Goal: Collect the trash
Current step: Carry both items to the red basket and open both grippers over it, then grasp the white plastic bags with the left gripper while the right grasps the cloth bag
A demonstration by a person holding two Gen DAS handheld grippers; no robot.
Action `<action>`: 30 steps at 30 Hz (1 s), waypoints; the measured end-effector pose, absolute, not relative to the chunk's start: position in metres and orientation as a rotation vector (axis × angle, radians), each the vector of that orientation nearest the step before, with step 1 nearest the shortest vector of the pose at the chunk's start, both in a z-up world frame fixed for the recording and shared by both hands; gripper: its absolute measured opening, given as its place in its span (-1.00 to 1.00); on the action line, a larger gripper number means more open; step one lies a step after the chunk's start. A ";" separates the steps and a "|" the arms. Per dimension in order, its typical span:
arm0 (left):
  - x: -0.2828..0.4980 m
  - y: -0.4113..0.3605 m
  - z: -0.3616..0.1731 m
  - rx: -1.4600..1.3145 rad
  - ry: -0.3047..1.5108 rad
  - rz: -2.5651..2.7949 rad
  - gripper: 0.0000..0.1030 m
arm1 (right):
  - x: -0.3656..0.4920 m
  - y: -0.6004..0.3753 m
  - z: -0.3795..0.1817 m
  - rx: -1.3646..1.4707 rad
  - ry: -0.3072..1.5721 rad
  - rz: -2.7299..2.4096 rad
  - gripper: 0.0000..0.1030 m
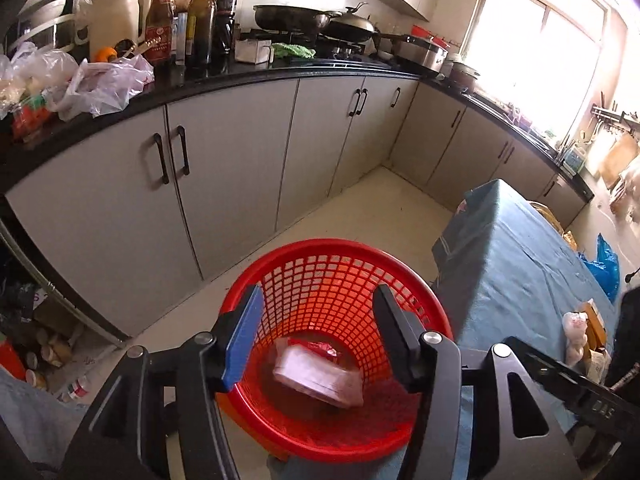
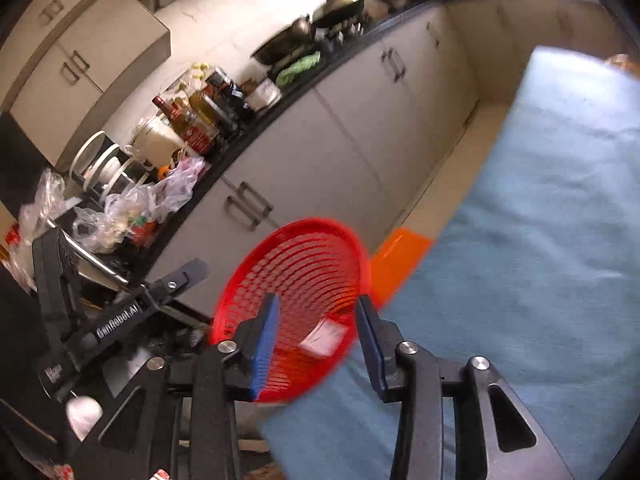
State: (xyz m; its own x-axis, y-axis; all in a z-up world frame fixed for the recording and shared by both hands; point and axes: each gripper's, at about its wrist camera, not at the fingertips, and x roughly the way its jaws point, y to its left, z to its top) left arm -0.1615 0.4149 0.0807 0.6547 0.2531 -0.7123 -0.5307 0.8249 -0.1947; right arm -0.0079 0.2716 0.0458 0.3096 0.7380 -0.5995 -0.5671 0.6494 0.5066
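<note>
A red mesh basket (image 1: 320, 264) stands at the near corner of the blue-covered table (image 1: 520, 248). A pink and white packet (image 1: 320, 376) lies inside it, blurred. My left gripper (image 1: 318, 304) is open and empty right above the basket's mouth. In the right wrist view the basket (image 2: 304, 264) shows with the white packet (image 2: 324, 338) inside, blurred. My right gripper (image 2: 316, 316) is open and empty just in front of the basket's rim. The left gripper's black body (image 2: 100, 320) shows to its left.
A black counter (image 1: 240, 76) runs behind with bottles (image 1: 200, 20), plastic bags (image 1: 104, 84) and pans (image 1: 296, 16) above grey cabinets (image 1: 224, 168). More wrappers (image 1: 580, 336) lie on the table at right. An orange block (image 2: 400, 260) stands behind the basket.
</note>
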 end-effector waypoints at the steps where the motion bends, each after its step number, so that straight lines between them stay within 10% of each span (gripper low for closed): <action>1: -0.163 0.412 0.082 -0.403 0.733 0.464 0.08 | -0.012 0.261 0.048 0.206 0.889 0.854 -0.09; 30: -0.097 0.149 0.097 -0.148 0.868 0.133 0.19 | -0.086 -0.042 0.054 0.206 0.797 0.406 -0.01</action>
